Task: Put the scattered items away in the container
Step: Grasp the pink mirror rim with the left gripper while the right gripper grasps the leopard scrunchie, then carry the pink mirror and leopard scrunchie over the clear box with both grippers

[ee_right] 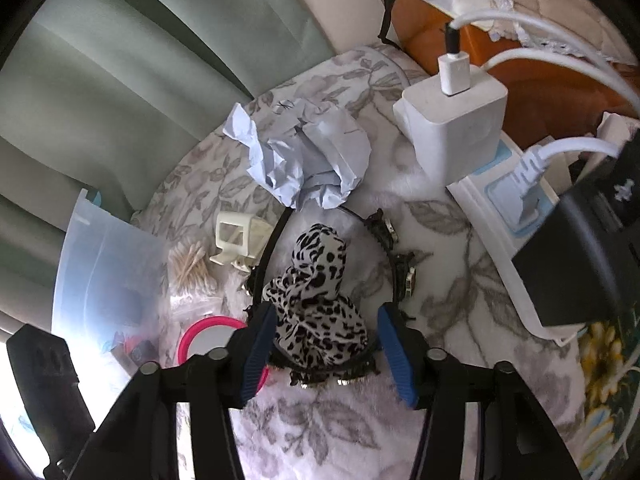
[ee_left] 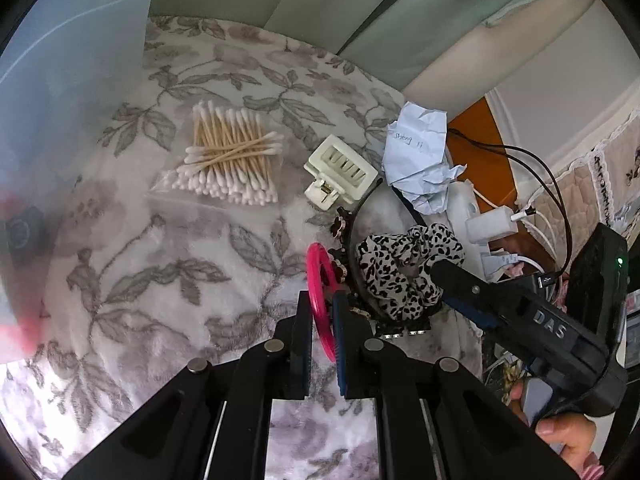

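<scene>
Nearest in the left wrist view, the left gripper was pinching the pink ring edge-on between its closed fingers, above the floral blanket. The right wrist view alone showed that ring as a round pink-rimmed disc beside the translucent container at the left. The right gripper was spread, its blue pads either side of the leopard-print scrunchie; whether they pressed it I cannot tell. The scrunchie lay on a black headband. Farther off sat the cream hair claw, the cotton swabs and the crumpled paper. Only the right view showed the white charger clearly.
</scene>
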Motion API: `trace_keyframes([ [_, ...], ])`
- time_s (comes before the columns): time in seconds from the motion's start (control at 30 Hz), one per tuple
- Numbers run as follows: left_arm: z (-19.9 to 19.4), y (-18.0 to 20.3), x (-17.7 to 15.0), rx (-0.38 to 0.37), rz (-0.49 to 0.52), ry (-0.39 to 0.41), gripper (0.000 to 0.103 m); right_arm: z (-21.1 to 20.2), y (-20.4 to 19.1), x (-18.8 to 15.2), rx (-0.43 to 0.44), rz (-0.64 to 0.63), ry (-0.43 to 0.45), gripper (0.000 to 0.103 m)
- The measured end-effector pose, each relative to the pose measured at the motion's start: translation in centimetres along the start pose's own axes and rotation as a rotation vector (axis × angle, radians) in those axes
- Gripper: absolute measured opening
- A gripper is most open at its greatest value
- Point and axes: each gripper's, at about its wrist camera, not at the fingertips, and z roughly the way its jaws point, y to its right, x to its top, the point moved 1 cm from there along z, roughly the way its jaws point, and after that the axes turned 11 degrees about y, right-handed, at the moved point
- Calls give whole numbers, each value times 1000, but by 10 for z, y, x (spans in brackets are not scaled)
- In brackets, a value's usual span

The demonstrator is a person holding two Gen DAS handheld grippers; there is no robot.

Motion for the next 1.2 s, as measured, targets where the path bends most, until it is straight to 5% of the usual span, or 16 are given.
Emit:
trace_keyframes([
  [0.4, 0, 3, 0, 21, 15, -8, 6, 20, -9, 0, 9, -8, -30, 15],
  [1.2, -62, 22, 5, 17, 93, 103, 5, -58, -39, -1, 125, -2, 101, 11],
])
